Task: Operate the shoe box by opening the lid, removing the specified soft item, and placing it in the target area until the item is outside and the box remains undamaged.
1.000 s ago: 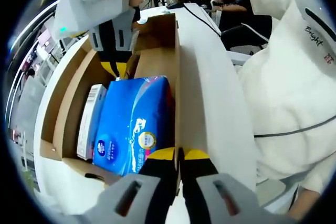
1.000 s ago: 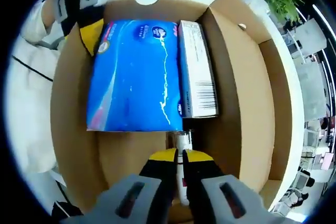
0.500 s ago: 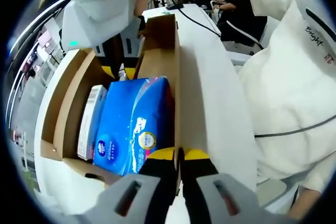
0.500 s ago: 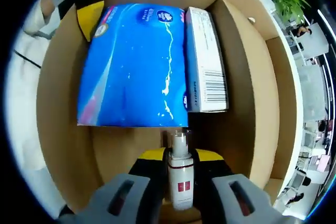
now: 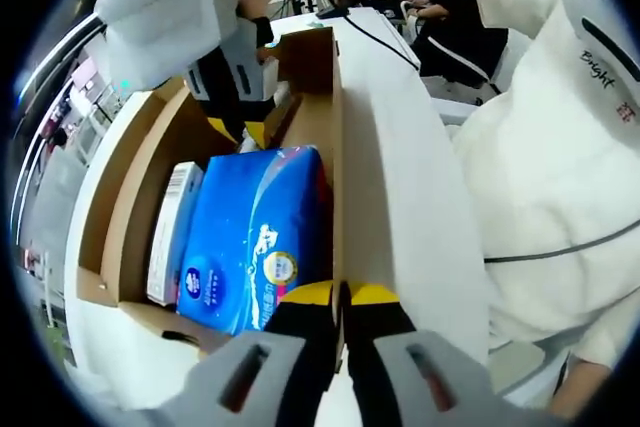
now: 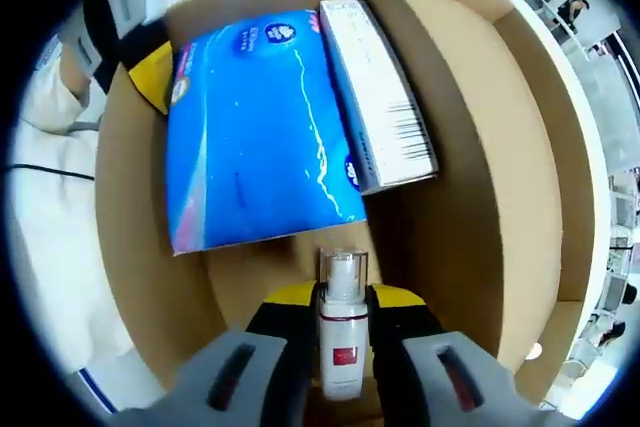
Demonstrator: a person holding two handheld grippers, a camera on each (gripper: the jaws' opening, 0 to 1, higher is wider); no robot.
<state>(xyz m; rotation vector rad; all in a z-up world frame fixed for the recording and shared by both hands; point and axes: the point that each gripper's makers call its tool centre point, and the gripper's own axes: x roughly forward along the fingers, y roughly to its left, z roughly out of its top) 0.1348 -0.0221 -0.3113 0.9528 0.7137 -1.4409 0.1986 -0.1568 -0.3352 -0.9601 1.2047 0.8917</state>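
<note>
Presently: right gripper [image 6: 341, 307] pinches small pump bottle [image 6: 341, 332] | blue soft pack [image 6: 262, 160] just ahead, likely light, squashy, slippery; grip its near edge | left gripper [image 5: 341, 299] pressed on box wall [image 5: 335, 162].

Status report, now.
Right gripper shut on bottle above box. Left gripper clamped on box wall. Blue pack and white carton inside.

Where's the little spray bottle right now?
The spray bottle stands upright between the right gripper jaws in the right gripper view, just in front of the blue tissue pack.
</note>
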